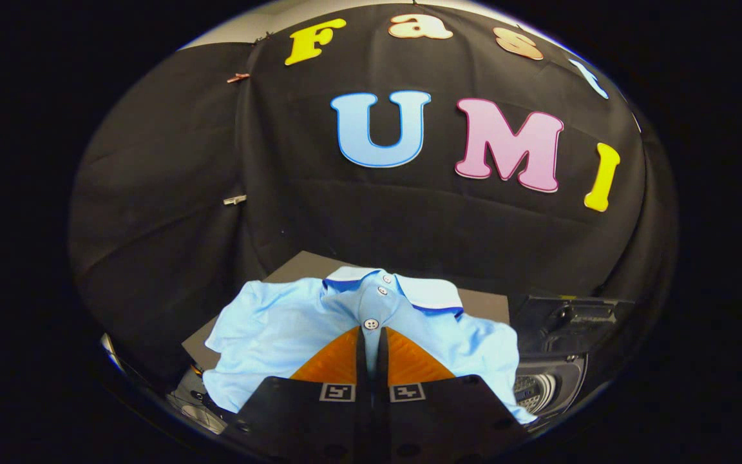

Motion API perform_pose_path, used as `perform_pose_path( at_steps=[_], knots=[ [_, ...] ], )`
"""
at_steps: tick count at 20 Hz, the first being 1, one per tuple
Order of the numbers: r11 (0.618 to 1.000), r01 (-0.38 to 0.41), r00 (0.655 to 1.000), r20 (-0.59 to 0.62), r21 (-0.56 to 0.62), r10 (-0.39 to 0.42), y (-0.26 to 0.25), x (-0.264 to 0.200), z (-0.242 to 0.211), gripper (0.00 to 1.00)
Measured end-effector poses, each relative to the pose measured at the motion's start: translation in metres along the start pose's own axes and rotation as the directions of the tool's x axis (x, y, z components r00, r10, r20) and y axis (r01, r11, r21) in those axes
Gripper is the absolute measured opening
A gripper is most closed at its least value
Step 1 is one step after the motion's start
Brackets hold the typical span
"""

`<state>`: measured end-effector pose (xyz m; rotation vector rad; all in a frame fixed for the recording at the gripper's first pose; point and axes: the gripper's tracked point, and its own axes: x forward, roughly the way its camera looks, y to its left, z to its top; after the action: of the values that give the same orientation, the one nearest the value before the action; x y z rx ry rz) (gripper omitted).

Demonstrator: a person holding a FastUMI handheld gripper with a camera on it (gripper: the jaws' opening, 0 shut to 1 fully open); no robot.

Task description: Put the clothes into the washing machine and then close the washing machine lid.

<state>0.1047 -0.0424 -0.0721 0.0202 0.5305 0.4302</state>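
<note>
Two fingers are showing at the bottom of my gripper view, and I am seeing the gripper (371, 335) pinched closed on the light blue polo shirt (281, 328), both fingertips pressing the fabric of the placket just below the lowest of three white buttons. I am watching the shirt hanging spread around and beyond the fingers, its collar (426, 293) with a dark blue edge sitting just ahead of the tips, one sleeve draping off to the left and the body falling away to the right. Behind the shirt a flat grey-brown surface (484, 306) is lying, and the black cloth wall (281, 193) is rising beyond that. Down to the right, just beside the shirt's edge, I am making out the washing machine (548, 383), dark-bodied, with its opening uncovered and a perforated metal drum (529, 393) glinting inside; a dark raised part stands behind that opening, but I cannot tell whether it is the lid.
</note>
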Motion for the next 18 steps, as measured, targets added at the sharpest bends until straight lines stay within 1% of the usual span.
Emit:
perform_pose_path(
  at_steps=[2,4,6,9,11,15,18],
  knots=[
    [0.999,-0.046,0.999,0.020,0.001,0.046,-0.020,-0.010,0.009,0.05],
    [0.996,-0.076,0.997,0.016,0.051,0.075,-0.048,-0.016,0.010,0.05],
    [0.994,-0.082,0.997,0.020,0.077,0.080,-0.083,-0.020,0.011,0.05],
    [0.991,-0.105,0.994,0.014,0.079,0.104,-0.131,-0.027,0.004,0.05],
    [0.992,-0.117,0.993,0.025,0.057,0.116,-0.162,-0.035,0.000,0.05],
    [0.996,-0.080,0.996,0.047,0.042,0.078,-0.223,-0.051,-0.011,0.05],
    [0.996,-0.041,0.998,0.056,0.074,0.037,-0.263,-0.062,-0.015,0.05]
  ],
)
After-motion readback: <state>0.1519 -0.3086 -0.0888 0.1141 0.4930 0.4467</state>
